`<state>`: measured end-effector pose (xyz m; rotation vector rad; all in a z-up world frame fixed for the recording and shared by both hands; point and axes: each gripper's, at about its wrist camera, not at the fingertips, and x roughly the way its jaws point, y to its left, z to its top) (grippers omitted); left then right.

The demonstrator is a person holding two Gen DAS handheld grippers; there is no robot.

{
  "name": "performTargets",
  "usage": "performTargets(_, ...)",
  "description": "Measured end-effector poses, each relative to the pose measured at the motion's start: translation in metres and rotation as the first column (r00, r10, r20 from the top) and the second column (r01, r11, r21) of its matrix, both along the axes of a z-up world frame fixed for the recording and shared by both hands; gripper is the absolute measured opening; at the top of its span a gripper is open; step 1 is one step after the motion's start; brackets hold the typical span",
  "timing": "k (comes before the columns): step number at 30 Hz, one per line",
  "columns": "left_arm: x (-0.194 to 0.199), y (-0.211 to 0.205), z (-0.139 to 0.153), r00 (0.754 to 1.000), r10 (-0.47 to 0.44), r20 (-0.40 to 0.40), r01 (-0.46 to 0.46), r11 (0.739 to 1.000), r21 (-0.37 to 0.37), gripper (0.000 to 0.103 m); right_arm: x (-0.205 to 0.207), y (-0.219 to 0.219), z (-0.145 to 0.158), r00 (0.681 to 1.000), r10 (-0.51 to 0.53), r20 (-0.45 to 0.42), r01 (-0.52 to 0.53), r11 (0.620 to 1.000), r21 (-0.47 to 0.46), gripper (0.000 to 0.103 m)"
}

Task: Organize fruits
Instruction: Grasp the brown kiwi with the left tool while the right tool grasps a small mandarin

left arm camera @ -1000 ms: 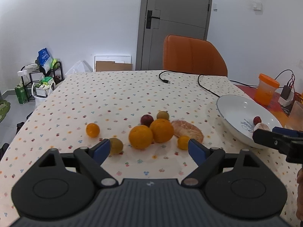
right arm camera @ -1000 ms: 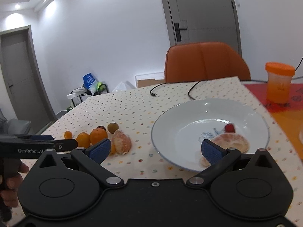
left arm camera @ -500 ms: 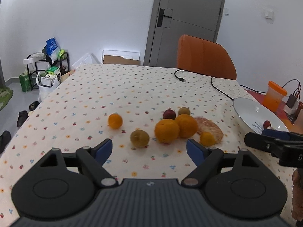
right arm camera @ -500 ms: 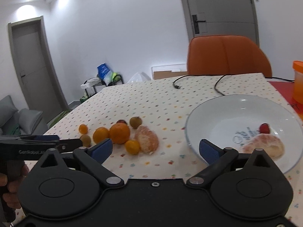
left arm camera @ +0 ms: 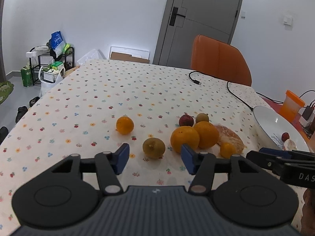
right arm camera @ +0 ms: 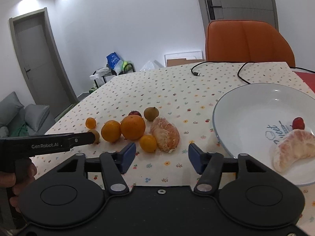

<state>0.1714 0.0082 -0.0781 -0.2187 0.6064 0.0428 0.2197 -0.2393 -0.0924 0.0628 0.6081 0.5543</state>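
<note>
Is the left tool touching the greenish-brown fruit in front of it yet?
Apart. In the left wrist view the open left tool sits short of the greenish-brown fruit, with tablecloth showing between each fingertip and the fruit.

Two large oranges (right arm camera: pixel 132 127) sit touching on the tablecloth, with a peeled citrus (right arm camera: pixel 165 134) just right of them toward the white plate (right arm camera: pixel 242 106) and a small orange fruit (right arm camera: pixel 148 143) in front. A dark red fruit (left arm camera: pixel 186 120) and a greenish-brown one (left arm camera: pixel 202 117) lie just behind the oranges; another greenish-brown fruit (left arm camera: pixel 153 148) and a small orange (left arm camera: pixel 124 125) lie to their left. On the plate rest a peeled segment (right arm camera: pixel 293 149) and a small red fruit (right arm camera: pixel 298 123).
</note>
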Motion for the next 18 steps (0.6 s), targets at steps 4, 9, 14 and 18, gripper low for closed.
performTargets(4,0.006,0.002,-0.004,1.000,0.001,-0.010,-0.001,1.000,-0.007,0.050,0.004,0.006,-0.002,1.000,0.016,-0.018,-0.016,1.000,0.005,0.044)
performTargets(9,0.011,0.003,-0.008,1.000,-0.004,-0.015,0.004,1.000,-0.011,0.041,0.006,0.010,-0.001,0.999,0.037,-0.023,-0.036,0.999,0.019,0.040)
performTargets(14,0.014,0.006,-0.008,1.000,-0.004,-0.015,0.004,1.000,-0.017,0.026,0.009,0.016,-0.001,0.998,0.053,-0.019,-0.052,0.999,0.016,0.039)
performTargets(18,0.009,0.011,-0.006,1.000,0.010,-0.009,-0.010,1.000,-0.021,0.026,0.010,0.021,0.000,0.998,0.063,-0.012,-0.062,0.998,0.011,0.038)
